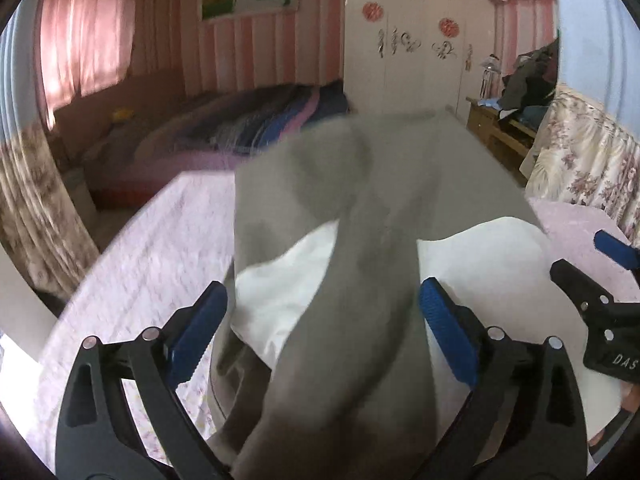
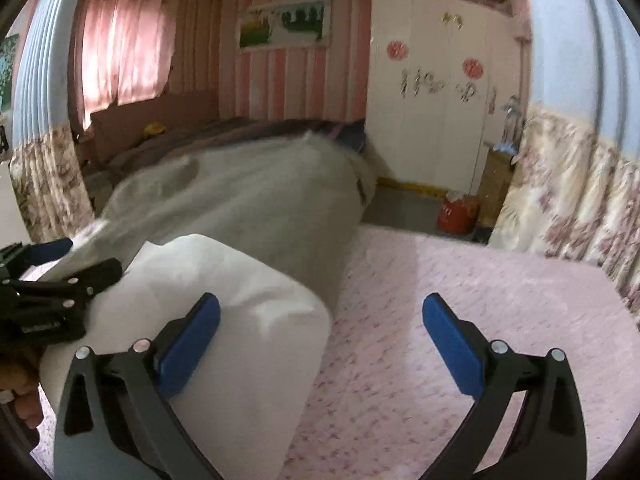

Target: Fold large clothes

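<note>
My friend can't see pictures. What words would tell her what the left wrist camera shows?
A grey garment, blurred, drapes between the open blue-padded fingers of the left gripper, over something white on a pink bedspread. The right gripper pokes in from the right edge; a striped pink bedroom lies behind.

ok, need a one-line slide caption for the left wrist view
Open left gripper straddling a blurred grey garment draped over white fabric on a pink patterned bedspread; right gripper at frame edge.

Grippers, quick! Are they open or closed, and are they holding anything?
Left gripper: open; grey garment lies between the fingers, ungripped.
Right gripper: open, holding nothing, over the pink bedspread.
</note>
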`<state>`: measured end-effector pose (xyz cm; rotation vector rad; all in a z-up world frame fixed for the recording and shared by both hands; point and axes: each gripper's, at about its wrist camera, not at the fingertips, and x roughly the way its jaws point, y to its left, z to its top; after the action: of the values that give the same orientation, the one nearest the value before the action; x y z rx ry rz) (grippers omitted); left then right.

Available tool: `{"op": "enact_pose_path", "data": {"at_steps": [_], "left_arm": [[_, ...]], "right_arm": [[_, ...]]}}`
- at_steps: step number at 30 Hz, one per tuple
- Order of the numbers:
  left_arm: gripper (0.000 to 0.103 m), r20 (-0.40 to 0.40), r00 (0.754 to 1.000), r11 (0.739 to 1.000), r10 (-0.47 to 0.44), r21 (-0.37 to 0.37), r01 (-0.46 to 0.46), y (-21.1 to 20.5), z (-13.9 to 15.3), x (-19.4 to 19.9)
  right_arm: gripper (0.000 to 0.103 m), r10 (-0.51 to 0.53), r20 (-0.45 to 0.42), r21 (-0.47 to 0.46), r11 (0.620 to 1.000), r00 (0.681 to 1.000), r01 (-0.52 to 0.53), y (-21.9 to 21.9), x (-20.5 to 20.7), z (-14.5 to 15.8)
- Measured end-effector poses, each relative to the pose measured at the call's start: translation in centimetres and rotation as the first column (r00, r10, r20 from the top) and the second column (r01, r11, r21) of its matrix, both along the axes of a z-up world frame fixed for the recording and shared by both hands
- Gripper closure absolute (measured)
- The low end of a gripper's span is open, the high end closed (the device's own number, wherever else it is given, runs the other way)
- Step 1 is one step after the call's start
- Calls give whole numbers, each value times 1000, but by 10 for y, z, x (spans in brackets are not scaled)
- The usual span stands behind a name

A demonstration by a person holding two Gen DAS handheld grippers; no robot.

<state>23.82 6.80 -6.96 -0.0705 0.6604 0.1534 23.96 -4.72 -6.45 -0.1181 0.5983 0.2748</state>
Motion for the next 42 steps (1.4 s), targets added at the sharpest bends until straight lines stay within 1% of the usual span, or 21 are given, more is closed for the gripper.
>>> {"op": "enact_pose_path", "data": {"at_steps": [2,3,5,6,10,13,17,19,21,24,25,28,30,32,34,35,37,38,40,41,42], "left_arm": [[4,-8,1000,1000,13,14,-13,8,-14,2],[4,-24,1000,1000,14,-4,-14,12,-17,4],[3,-36,999,999,9,-35,-10,22,-18,6],[3,-45,999,999,5,-34,-7,23,-19,7],[3,-59,998,999,6,-37,-9,24,-22,9],[3,-60,998,999,4,-48,-7,26,-24,11],[3,-9,1000,996,-20,-82,19,28,-19,4],[4,2,1000,994,-26,-108,26,29,-11,-1],[5,33,999,992,-31,-123,35,28,9,-7],[4,107,991,994,-77,-68,85,19,52,-11],[3,139,986,995,-88,-30,93,16,70,-8],[3,163,980,994,-113,28,109,10,96,13],[3,174,976,991,-132,60,123,8,102,37],[3,144,979,987,-143,90,131,8,94,64],[3,118,983,985,-137,125,122,10,80,90],[3,97,986,985,-134,125,122,12,74,98],[3,39,996,988,-82,137,76,19,54,117],[3,6,998,989,-58,136,56,25,42,124],[3,-47,998,995,-46,91,51,36,27,136],[3,-66,997,995,-42,85,48,40,23,140],[3,-100,995,996,-29,84,37,44,16,146]], "right_arm": [[2,15,-70,-26,1000,997,-17,6,12,-15],[2,16,-99,-38,999,995,-20,8,16,-17],[2,14,-113,-99,995,994,-25,13,19,-21],[2,8,-120,-127,992,993,-23,15,19,-22],[2,-12,-110,-181,983,994,-8,20,16,-22],[3,-15,-102,-179,984,995,-4,19,16,-20],[3,-18,-72,-104,995,997,10,8,12,-12],[2,-5,-61,-54,999,998,1,0,10,-1],[2,10,-13,-20,1000,1000,-10,-7,12,18],[2,-12,36,14,1000,999,12,-18,25,48],[2,-24,50,21,1000,998,23,-21,31,56],[2,-45,75,30,999,996,43,-25,58,73],[2,-58,86,44,998,995,55,-24,78,75],[2,-68,84,54,997,994,64,-21,94,71],[2,-80,76,46,996,994,77,-15,116,57],[2,-80,62,33,996,995,78,-10,127,47],[2,-90,33,8,996,995,90,-3,142,31],[2,-88,17,1,996,996,88,0,149,23],[2,-70,1,-25,997,998,70,7,161,6],[2,-62,1,-61,996,998,62,12,166,-1],[2,-50,-27,-110,993,998,47,20,175,-13]]}}
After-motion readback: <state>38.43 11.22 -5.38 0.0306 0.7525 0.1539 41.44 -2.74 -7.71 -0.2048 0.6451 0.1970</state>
